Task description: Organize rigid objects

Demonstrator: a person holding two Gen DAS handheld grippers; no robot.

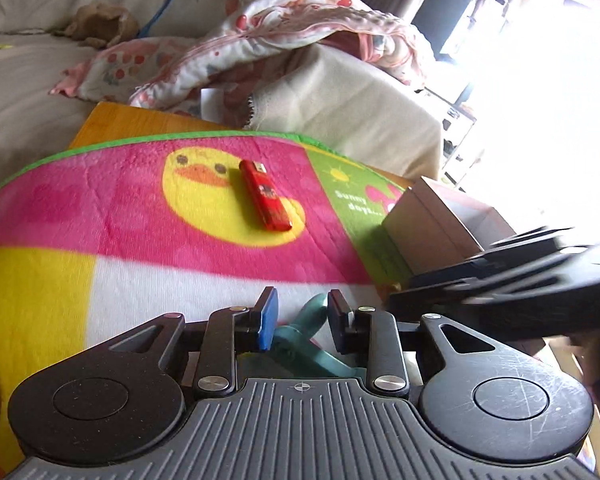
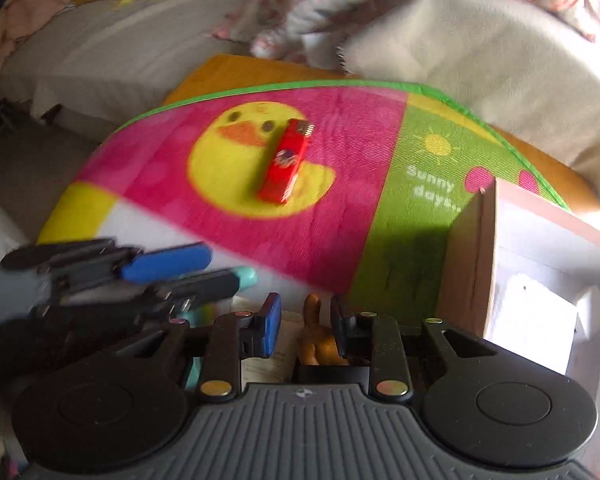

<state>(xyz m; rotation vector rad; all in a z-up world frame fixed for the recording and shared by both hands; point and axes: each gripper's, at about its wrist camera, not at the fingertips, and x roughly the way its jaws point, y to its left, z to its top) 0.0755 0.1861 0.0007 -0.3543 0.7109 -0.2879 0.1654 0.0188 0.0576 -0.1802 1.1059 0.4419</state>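
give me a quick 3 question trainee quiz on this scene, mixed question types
1. True or false: the red lighter lies on the duck picture of the mat.
2. What colour is the object between the left claw's pads? A) teal B) purple C) white
3. Name the container at the mat's right edge.

Key: 1 true. 2 A, a teal object; the right claw has an orange one. 3 the cardboard box.

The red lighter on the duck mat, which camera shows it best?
The left wrist view: the red lighter is sharp there, its metal top and printed label distinct against the duck mat. The right wrist view shows the whole lighter too, but blurred.
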